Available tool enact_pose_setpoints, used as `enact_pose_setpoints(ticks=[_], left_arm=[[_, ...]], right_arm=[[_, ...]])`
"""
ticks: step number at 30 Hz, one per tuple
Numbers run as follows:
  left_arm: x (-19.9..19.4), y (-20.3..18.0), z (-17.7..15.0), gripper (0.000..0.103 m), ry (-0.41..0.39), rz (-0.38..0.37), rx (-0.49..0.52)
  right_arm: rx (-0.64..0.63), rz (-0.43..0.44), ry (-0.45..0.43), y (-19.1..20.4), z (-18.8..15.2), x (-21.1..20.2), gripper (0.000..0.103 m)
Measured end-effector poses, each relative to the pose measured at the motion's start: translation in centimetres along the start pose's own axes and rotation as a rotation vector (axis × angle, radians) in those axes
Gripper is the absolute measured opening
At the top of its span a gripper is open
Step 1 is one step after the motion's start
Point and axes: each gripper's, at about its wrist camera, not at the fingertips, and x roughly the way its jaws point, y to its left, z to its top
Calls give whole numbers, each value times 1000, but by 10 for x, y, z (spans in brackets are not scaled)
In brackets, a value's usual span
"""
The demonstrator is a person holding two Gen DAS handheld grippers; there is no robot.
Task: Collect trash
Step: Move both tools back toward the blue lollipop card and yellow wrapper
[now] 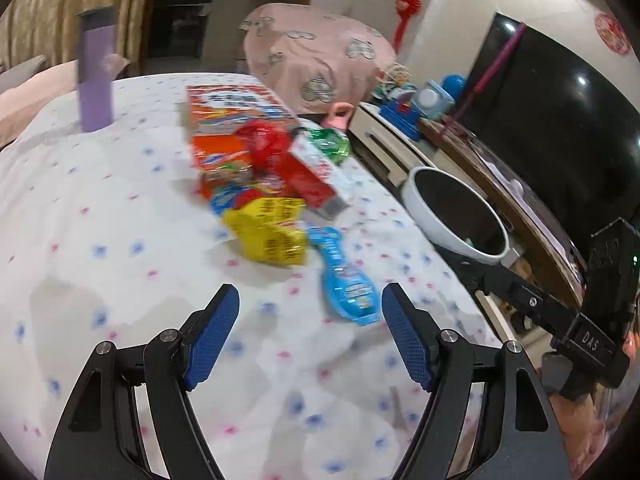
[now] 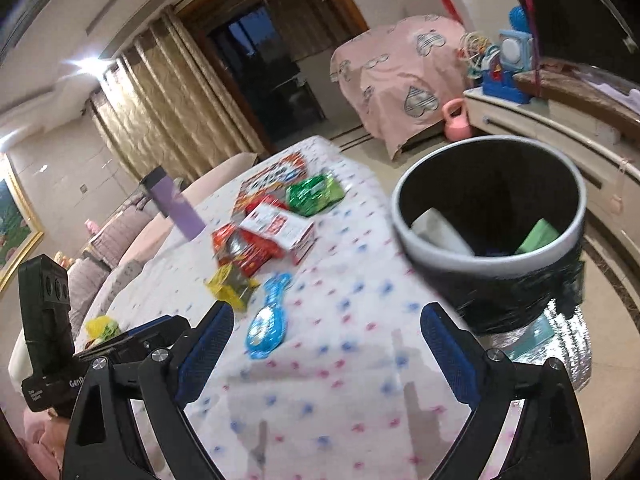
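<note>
A pile of trash lies on the spotted white tablecloth [image 1: 120,220]: a blue wrapper [image 1: 346,280] [image 2: 268,320] nearest, a yellow packet [image 1: 272,232] [image 2: 234,284], a red-and-white carton [image 1: 316,172] [image 2: 280,228], red and orange wrappers [image 1: 264,144], a green packet [image 1: 330,142] [image 2: 316,192] and an orange box [image 1: 232,104] [image 2: 276,176]. The grey bin [image 2: 488,224] [image 1: 456,212] stands beside the table with a white and a green item inside. My left gripper [image 1: 310,312] is open and empty above the cloth, short of the blue wrapper. My right gripper [image 2: 326,336] is open and empty, left of the bin.
A purple tumbler [image 1: 96,72] [image 2: 174,208] stands at the table's far side. A low cabinet [image 2: 560,128] with toys and a dark TV [image 1: 552,120] runs along the right. A pink covered piece of furniture [image 2: 400,76] and a pink kettlebell [image 2: 456,120] sit beyond.
</note>
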Motion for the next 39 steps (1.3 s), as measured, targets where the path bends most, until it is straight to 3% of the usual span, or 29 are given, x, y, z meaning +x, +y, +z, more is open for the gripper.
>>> enact_pose_setpoints(ticks=[6, 20, 34, 35, 37, 39], left_arm=[[-3, 26, -5, 76, 5, 26, -56], [10, 35, 7, 76, 31, 17, -65], [61, 33, 40, 77, 101, 3, -12], [67, 34, 42, 77, 109, 3, -16], [73, 36, 45, 77, 115, -1, -24], [79, 37, 47, 77, 119, -10, -25]], right_arm=[[-47, 15, 37, 21, -6, 15, 96], [-98, 47, 105, 36, -7, 48, 94], [-238, 8, 265, 65, -20, 104, 65], [-252, -3, 268, 66, -20, 106, 61], [-270, -24, 272, 66, -19, 108, 40], [-262, -12, 276, 60, -18, 106, 41]])
